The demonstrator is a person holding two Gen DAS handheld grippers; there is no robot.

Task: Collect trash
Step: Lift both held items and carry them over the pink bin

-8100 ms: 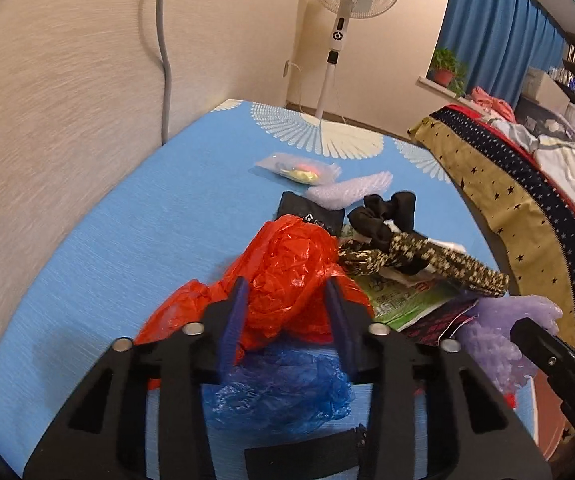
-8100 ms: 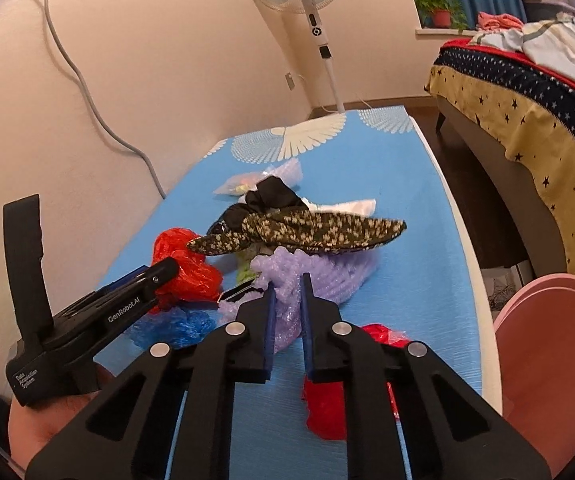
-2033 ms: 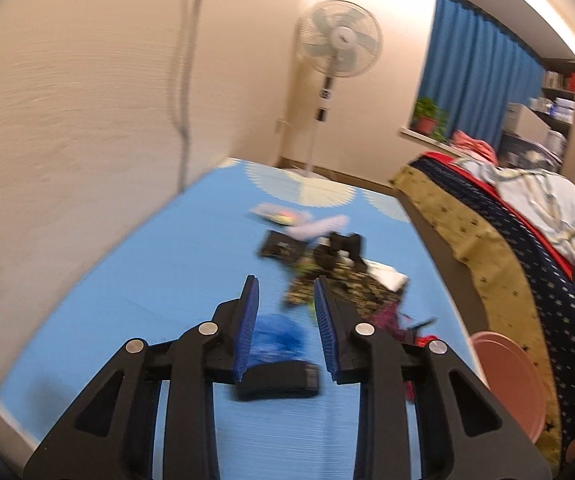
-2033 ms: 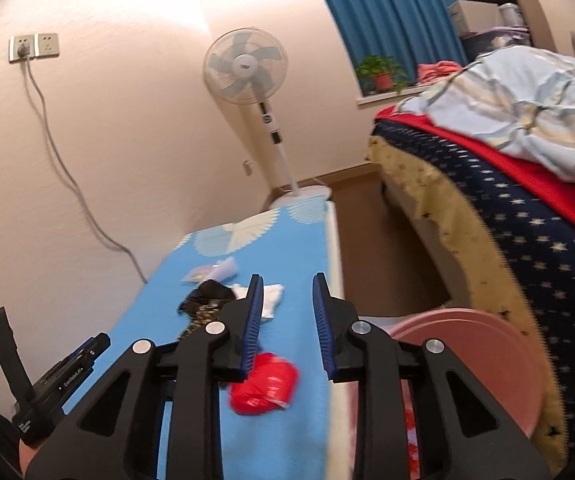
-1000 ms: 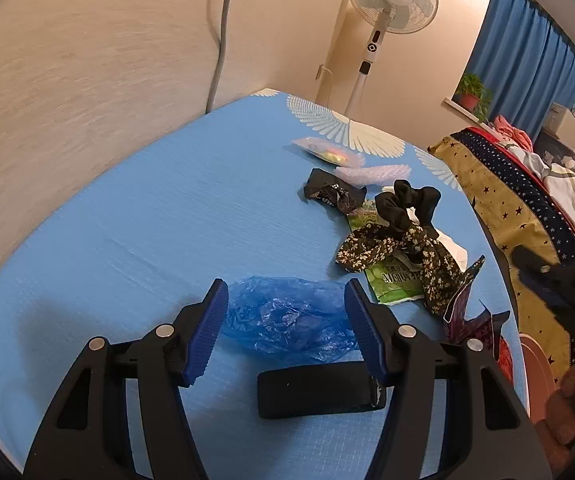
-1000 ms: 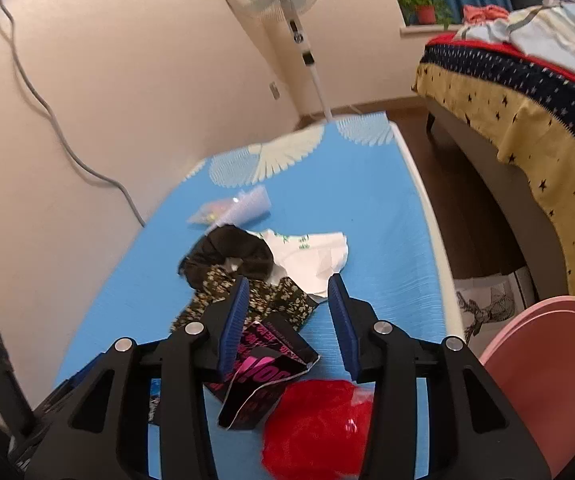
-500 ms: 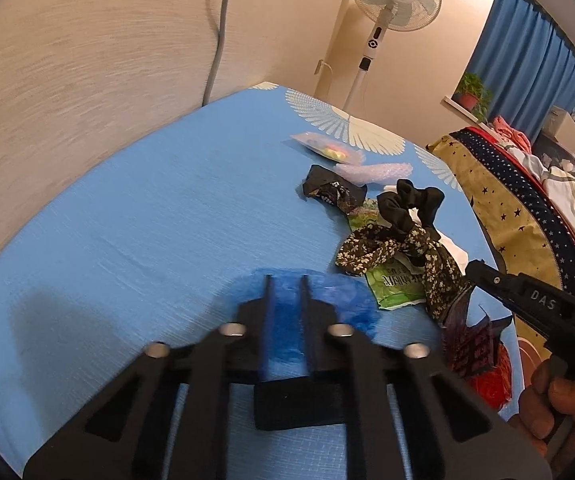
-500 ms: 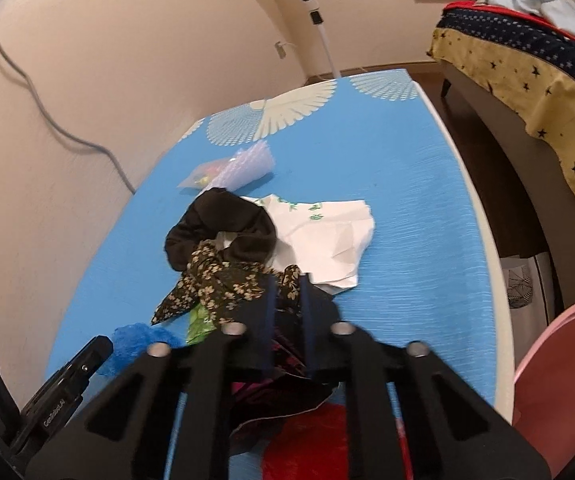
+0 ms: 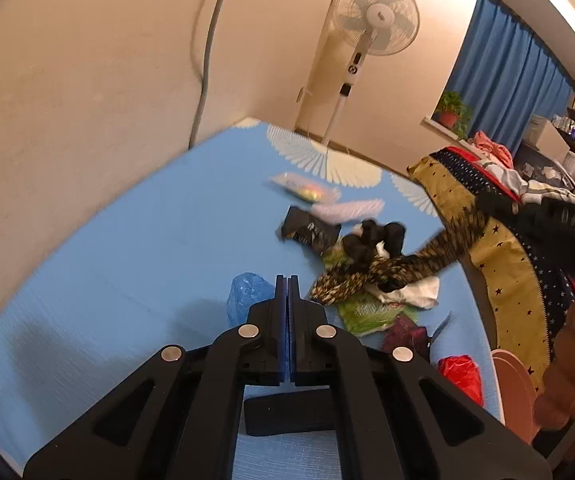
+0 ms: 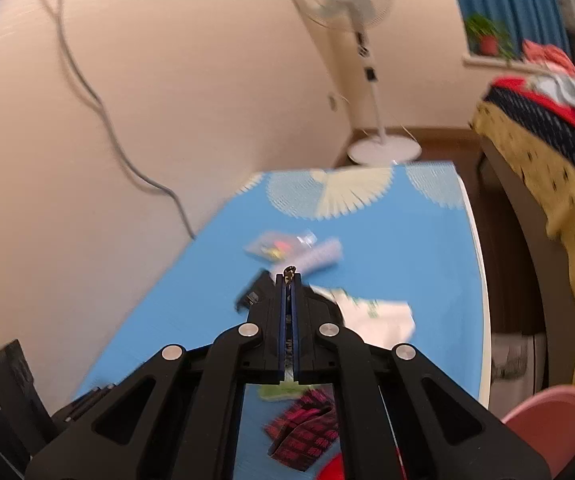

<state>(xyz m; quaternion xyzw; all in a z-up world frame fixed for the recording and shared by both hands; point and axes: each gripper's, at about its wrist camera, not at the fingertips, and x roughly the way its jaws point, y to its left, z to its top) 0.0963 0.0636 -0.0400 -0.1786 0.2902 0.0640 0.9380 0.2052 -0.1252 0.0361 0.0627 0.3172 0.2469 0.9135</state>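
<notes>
Trash lies on a blue mat. My left gripper is shut on a crumpled blue plastic bag, which bunches up beside its left finger. At the right of the left wrist view, my right gripper is shut on a brown patterned cloth strip and holds it stretched up off the pile. In the right wrist view a scrap of that cloth strip shows between the shut fingertips of the right gripper.
Around the strip lie a black scrunchie, black packet, clear bag, green wrapper, white paper, magenta wrapper and red bag. A pink bin stands beside the mat, with a bed beyond it.
Both grippers have risen while shut. The blue bag has bunched up in the left one. The right one has pulled the patterned strip up and to the right.
</notes>
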